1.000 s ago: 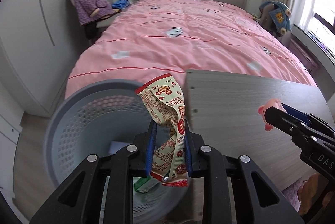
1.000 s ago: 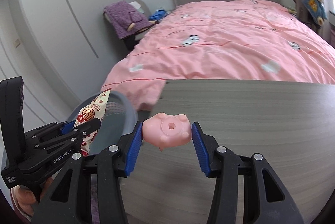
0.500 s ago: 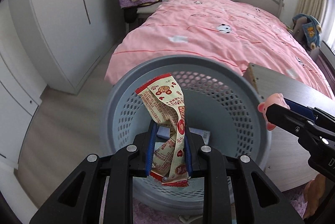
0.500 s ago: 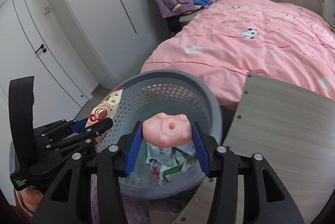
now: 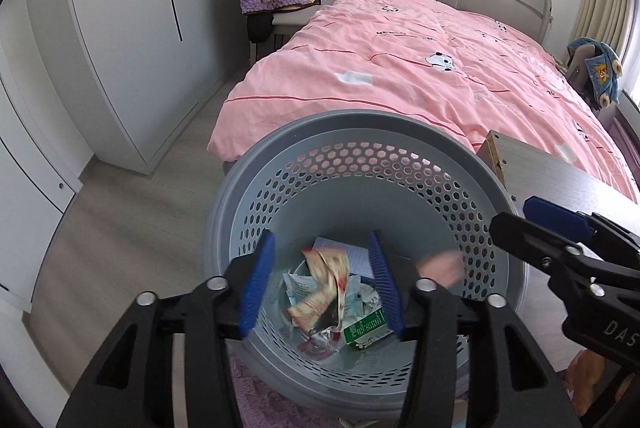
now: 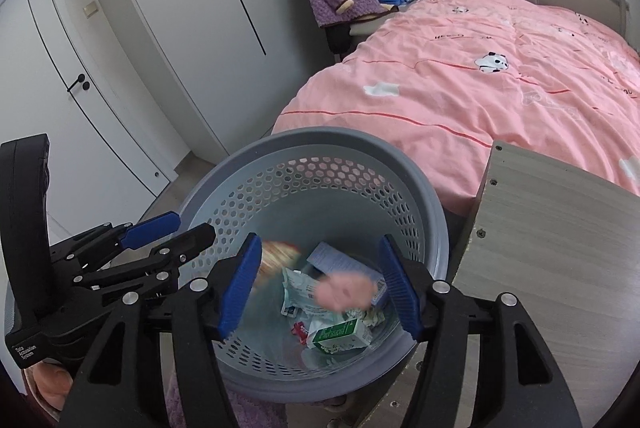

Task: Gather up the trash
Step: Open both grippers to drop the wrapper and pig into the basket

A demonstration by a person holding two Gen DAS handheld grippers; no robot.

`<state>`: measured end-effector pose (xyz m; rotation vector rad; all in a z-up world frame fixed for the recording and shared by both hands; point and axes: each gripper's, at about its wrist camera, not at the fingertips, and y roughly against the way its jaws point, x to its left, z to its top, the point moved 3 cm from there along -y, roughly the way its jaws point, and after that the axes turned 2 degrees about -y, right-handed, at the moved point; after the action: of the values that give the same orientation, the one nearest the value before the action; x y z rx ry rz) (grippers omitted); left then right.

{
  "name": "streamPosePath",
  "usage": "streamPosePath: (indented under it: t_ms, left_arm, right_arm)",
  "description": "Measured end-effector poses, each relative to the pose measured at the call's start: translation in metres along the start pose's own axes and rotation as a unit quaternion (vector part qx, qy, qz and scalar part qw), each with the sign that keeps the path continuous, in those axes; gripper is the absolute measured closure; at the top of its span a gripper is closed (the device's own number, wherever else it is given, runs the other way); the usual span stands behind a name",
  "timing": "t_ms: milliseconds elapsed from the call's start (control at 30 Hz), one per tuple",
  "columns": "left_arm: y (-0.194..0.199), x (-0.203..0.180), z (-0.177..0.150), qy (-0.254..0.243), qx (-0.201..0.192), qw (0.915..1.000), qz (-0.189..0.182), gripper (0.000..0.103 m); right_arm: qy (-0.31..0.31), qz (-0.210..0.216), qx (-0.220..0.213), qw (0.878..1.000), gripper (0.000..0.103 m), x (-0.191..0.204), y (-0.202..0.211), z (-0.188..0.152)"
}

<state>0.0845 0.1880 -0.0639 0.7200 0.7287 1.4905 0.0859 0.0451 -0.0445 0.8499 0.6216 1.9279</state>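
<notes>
Both grippers hang over the mouth of the grey perforated bin (image 5: 360, 164), tilted downward, presumably so that whatever they let go drops straight in rather than catching the rim. The left gripper (image 5: 322, 282) has its jaws opening, blue pads clear of the snack wrapper (image 5: 324, 284), which shows blurred between them, i.e. it looks to be falling toward the heap at the bottom. The right gripper (image 6: 320, 286) is likewise opening; the pink pig-shaped toy (image 6: 344, 290) is a pink smear between its pads with gaps on both sides, so neither pad presses on it (it reads as mid-drop, though the blur leaves that a judgement).

The bin stands on the floor against the end of the wooden desk (image 6: 560, 236), w/ the pink-covered bed (image 5: 420, 68) behind, handy for sweeping desk rubbish across. Already in the bottom: crumpled paper, a printed leaflet and a green-and-white carton (image 6: 340, 338).

Writing: the carton's green panel carries white lettering, too blurred to read. The left gripper's body, seen from the right wrist, reads "Data Acquisition System" approx.; the right gripper's body in the left view shows "DAS". The bed cover bears small words near the panda prints, not legible. Wrapper print is red on cream, unreadable in the blur.
</notes>
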Motion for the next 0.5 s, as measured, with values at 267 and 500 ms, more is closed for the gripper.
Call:
streamPosePath:
  t_ms: [267, 500]
  left_arm:
    - [0.0031, 0.0009, 0.0024, 0.003, -0.006, 0.9998, 0.019, 0.041]
    - [0.0067, 0.0032, 0.0020, 0.005, -0.009, 0.9995, 0.029, 0.033]
  right_arm:
    - [-0.002, -0.004, 0.000, 1.000, 0.043, -0.0014, 0.0019, -0.0010]
    - [-0.003, -0.007, -0.006, 1.000, 0.039, -0.0023, 0.0054, -0.0014]
